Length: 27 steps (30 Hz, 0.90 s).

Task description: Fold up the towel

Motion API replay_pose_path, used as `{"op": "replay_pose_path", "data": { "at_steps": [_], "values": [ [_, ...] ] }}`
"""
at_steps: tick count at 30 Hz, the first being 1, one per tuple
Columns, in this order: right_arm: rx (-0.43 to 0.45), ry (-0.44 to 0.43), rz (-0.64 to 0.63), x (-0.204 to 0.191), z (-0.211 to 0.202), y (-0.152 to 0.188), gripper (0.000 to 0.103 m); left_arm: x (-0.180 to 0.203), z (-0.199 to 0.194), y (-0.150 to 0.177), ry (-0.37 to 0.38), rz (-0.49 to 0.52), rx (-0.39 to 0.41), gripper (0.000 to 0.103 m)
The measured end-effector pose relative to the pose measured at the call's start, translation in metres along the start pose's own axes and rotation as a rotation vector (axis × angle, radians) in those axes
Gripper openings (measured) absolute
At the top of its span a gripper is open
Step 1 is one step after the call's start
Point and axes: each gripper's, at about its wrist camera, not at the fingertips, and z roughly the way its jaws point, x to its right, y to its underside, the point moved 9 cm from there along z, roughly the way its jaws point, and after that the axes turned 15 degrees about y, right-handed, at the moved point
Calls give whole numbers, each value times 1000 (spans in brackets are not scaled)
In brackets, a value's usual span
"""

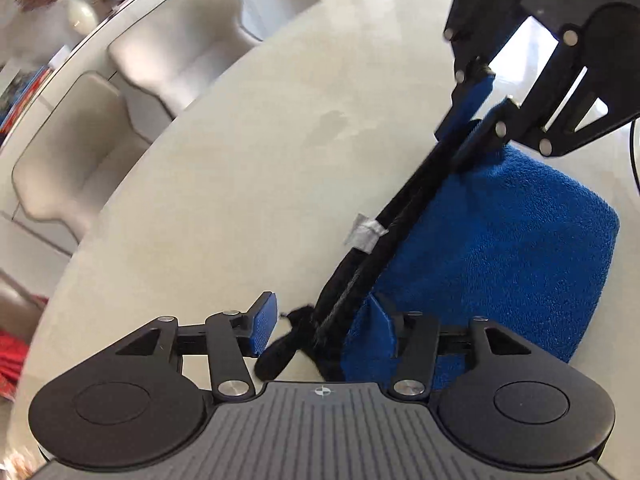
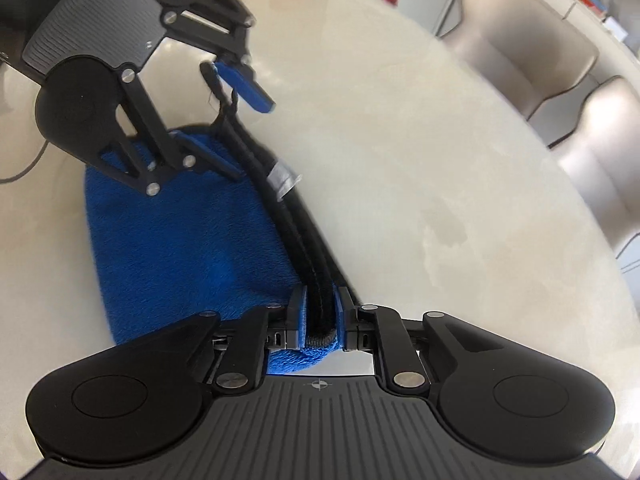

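A blue towel (image 1: 500,240) with a black hem and a white tag (image 1: 366,234) lies folded on the round cream table (image 1: 240,180). My left gripper (image 1: 320,322) is open; the hem's corner lies between its spread fingers, touching the right pad. My right gripper (image 2: 320,312) is shut on the towel's black hem (image 2: 318,300) at the other end of the edge. The towel (image 2: 180,240) hangs below the taut hem. The left gripper (image 2: 230,120) shows open in the right wrist view. The right gripper (image 1: 476,120) shows shut on the hem in the left wrist view.
Two beige chairs (image 1: 120,100) stand at the table's far side, also in the right wrist view (image 2: 560,60). A white vase (image 1: 80,12) and books stand on a sideboard behind. A red item (image 1: 12,352) lies at the left edge.
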Motion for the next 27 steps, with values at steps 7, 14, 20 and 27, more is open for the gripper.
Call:
{"op": "replay_pose_path", "data": {
  "at_steps": [7, 14, 20, 27],
  "values": [
    [83, 101, 149, 22, -13, 2, 28, -1, -29, 18, -135, -18, 80, 54],
    [52, -60, 415, 19, -28, 31, 36, 21, -23, 27, -55, -93, 116, 55],
    [29, -154, 630, 18, -25, 57, 37, 17, -13, 33, 23, -238, 93, 55],
    [36, -211, 761, 19, -1, 58, 41, 17, -14, 35, 116, -307, 114, 31]
  ]
}}
